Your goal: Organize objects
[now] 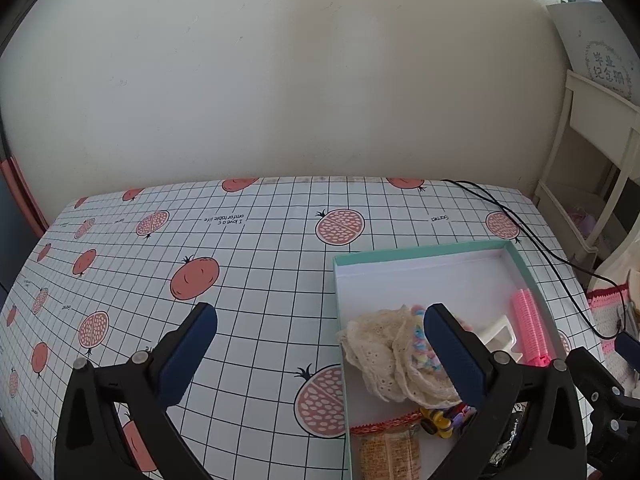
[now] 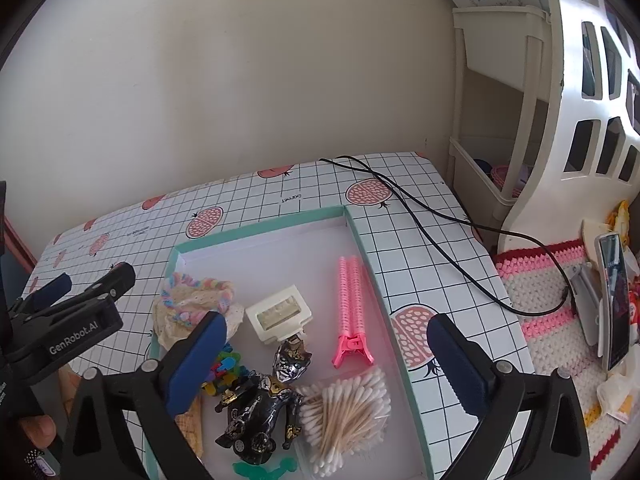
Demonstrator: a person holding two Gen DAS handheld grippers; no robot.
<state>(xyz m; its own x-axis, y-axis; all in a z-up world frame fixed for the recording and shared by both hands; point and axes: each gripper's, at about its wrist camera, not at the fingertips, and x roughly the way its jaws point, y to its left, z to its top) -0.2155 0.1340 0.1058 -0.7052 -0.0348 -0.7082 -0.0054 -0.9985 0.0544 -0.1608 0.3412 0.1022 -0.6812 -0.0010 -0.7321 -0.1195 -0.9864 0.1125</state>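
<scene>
While agape — gripper (image 2: 324, 356) above figure (image 2: 260, 404)

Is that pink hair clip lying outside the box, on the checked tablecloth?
No, the pink hair clip lies inside the teal-rimmed box, beside its right wall, above the cotton swabs.

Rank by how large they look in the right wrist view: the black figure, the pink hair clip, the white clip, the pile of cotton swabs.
1. black figure
2. pile of cotton swabs, nearly the same
3. pink hair clip
4. white clip; it lies farther back, so unsure.
</scene>
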